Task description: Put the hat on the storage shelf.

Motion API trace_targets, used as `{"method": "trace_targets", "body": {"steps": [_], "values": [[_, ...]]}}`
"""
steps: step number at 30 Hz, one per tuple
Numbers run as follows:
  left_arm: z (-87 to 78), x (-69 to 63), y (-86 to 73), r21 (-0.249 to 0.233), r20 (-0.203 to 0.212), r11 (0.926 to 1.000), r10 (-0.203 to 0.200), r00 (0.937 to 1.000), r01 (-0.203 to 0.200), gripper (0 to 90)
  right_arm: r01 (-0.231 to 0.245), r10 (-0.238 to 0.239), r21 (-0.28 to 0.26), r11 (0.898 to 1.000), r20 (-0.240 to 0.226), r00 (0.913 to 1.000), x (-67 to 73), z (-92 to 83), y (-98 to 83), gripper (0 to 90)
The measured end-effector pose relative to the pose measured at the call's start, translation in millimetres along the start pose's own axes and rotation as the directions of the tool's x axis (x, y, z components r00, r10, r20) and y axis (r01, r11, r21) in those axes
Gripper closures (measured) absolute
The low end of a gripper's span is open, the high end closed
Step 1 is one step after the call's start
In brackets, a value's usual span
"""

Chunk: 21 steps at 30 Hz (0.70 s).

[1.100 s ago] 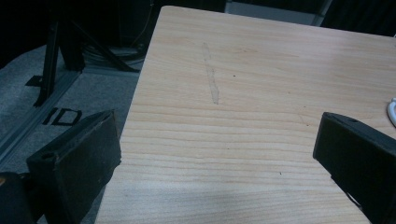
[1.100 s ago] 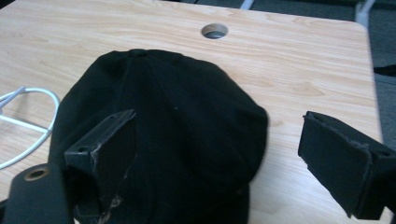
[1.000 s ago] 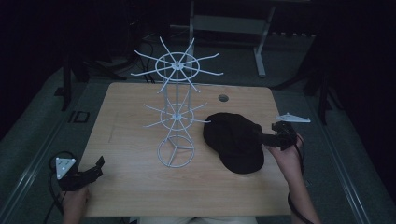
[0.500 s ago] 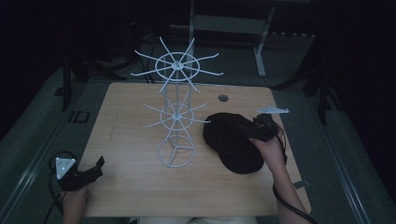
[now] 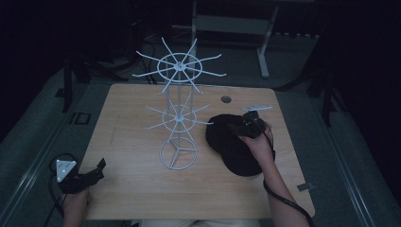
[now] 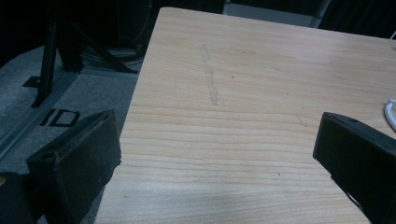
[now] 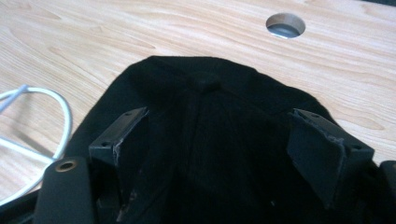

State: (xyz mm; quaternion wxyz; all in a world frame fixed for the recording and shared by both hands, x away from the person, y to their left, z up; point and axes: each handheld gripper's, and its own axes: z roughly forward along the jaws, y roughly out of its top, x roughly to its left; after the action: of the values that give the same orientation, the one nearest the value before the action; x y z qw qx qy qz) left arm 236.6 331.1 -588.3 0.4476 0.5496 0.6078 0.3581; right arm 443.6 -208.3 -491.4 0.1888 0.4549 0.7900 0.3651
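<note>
High view: 1 black cap [image 5: 231,144], 1 wire rack [image 5: 178,113], 2 hand-held grippers (both jaws spread).

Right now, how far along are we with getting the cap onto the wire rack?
Done: nothing; the black cap lies flat on the table and the white wire rack hooks are bare. In hand: the right tool sits open over the cap's crown, not closed on it. The left tool waits open at the table's near corner. Left: grip, lift, hang, presumably.

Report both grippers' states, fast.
Left gripper: open, empty, over the light wooden table.
Right gripper: open, jaws straddling the black fabric cap, not clamped.
</note>
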Motion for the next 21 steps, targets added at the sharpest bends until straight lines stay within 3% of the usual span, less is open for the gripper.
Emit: {"method": "trace_targets", "body": {"steps": [7,10,15,21], "values": [[-0.1,-0.1,-0.1,-0.003,0.000,1.0000,0.000,1.0000,0.000,1.4,0.018,-0.021,0.059,0.998,0.046,0.9987,2.4,18.3,1.3,27.3],[-0.2,-0.2,-0.1,-0.002,0.002,1.0000,0.001,1.0000,-0.001,1.4,0.028,-0.036,0.108,0.994,0.077,0.9964,3.3,26.0,2.2,31.4],[-0.2,-0.2,-0.1,-0.001,0.002,1.0000,0.002,1.0000,-0.002,1.4,0.042,-0.058,0.177,0.983,0.090,0.9943,5.5,33.8,3.8,35.1],[0.0,-0.1,0.0,0.001,0.002,1.0000,0.001,1.0000,-0.001,1.4,0.074,-0.091,0.248,0.966,0.060,0.9940,8.0,41.2,4.6,59.6]]}}
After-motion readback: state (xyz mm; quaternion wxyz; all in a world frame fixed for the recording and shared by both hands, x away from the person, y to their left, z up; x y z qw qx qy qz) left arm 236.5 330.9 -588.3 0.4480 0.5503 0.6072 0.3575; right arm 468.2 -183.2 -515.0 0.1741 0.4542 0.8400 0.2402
